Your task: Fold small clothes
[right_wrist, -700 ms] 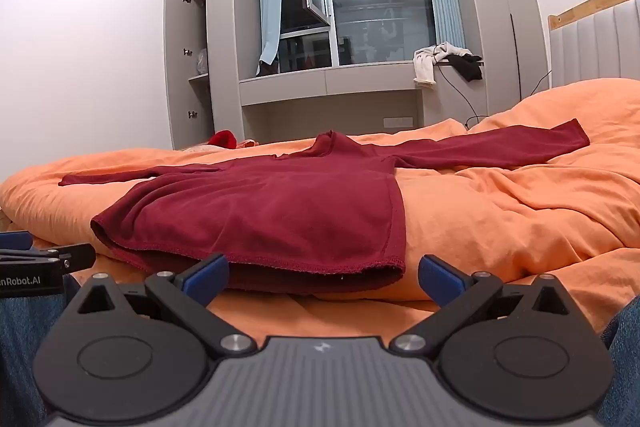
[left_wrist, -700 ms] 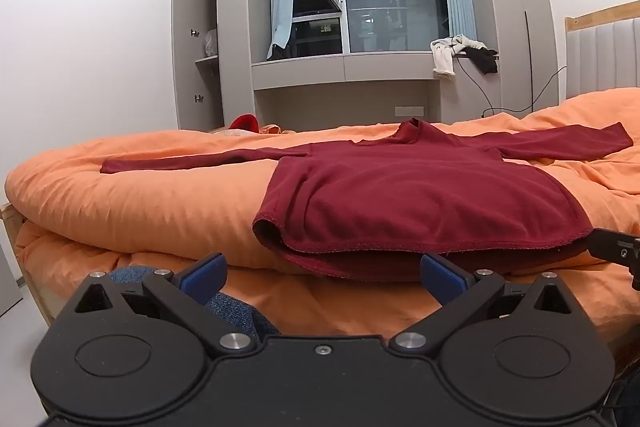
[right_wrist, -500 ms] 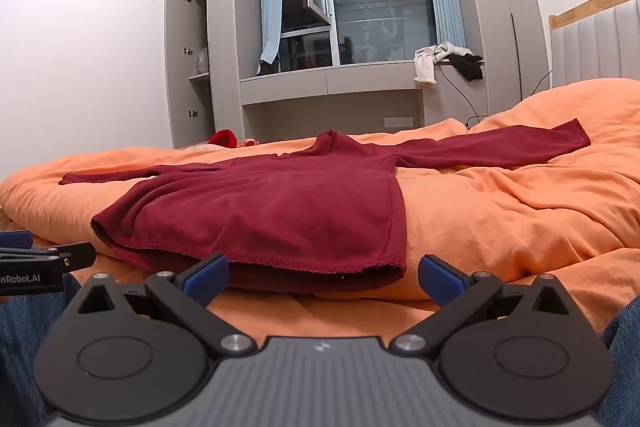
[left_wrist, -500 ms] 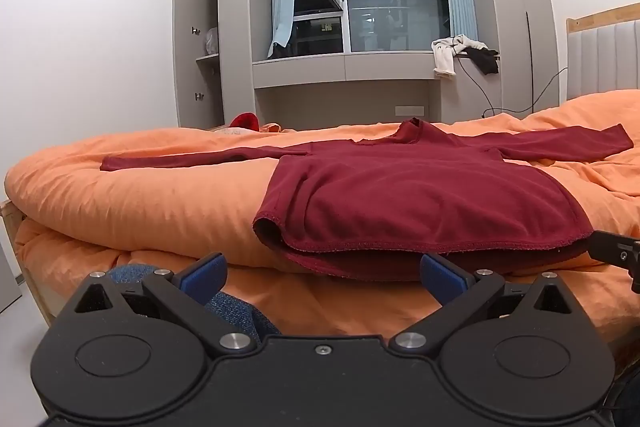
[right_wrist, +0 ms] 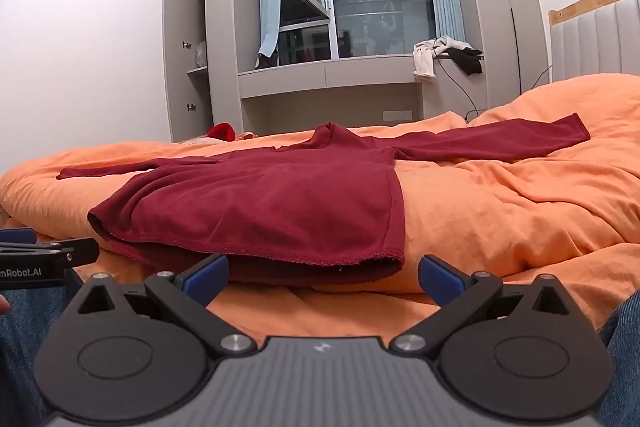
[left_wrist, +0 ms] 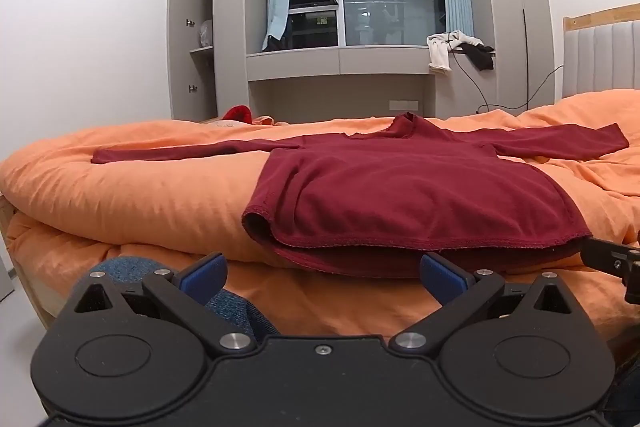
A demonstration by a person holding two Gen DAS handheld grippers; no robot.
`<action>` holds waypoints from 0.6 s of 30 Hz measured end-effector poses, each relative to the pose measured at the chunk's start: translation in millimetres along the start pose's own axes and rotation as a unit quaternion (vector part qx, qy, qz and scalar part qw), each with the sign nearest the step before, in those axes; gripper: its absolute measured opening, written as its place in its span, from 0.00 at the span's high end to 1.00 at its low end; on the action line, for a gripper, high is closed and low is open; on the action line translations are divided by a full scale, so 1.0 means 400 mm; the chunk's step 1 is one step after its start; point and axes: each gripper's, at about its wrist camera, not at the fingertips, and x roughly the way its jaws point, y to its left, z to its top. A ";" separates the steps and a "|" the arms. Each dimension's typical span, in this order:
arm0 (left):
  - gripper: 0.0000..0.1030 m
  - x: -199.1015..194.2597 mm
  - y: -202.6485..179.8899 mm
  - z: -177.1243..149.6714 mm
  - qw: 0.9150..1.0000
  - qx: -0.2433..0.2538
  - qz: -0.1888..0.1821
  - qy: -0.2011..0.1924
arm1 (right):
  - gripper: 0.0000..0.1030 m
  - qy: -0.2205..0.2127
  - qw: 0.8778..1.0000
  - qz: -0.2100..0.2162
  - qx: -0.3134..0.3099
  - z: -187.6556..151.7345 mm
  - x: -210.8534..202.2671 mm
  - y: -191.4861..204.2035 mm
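A dark red long-sleeved top (left_wrist: 400, 199) lies flat on the orange duvet (left_wrist: 132, 195), sleeves spread left and right, hem toward me. It also shows in the right wrist view (right_wrist: 272, 207). My left gripper (left_wrist: 322, 273) is open and empty, just short of the hem's left part. My right gripper (right_wrist: 323, 273) is open and empty, just short of the hem's right corner. The tip of each gripper shows at the edge of the other's view.
The bed's near edge is right in front of me; my jeans-clad knees (left_wrist: 224, 303) are below the grippers. A padded headboard (left_wrist: 600, 59) stands at the right. Grey cabinets and a window ledge with clothes (left_wrist: 456, 47) lie beyond the bed. A red item (left_wrist: 238, 115) sits at the far side.
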 end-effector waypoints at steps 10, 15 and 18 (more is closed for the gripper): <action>0.00 0.004 -0.004 0.000 1.000 -0.004 -0.002 0.002 | 0.00 0.008 1.000 -0.012 0.005 0.000 0.005 -0.007; 0.00 0.004 -0.001 0.000 1.000 -0.007 -0.002 0.005 | 0.00 0.016 1.000 -0.019 0.007 0.000 0.011 -0.007; 0.00 0.004 0.001 0.000 1.000 -0.008 -0.002 0.006 | 0.00 0.016 1.000 -0.018 0.005 0.000 0.012 -0.006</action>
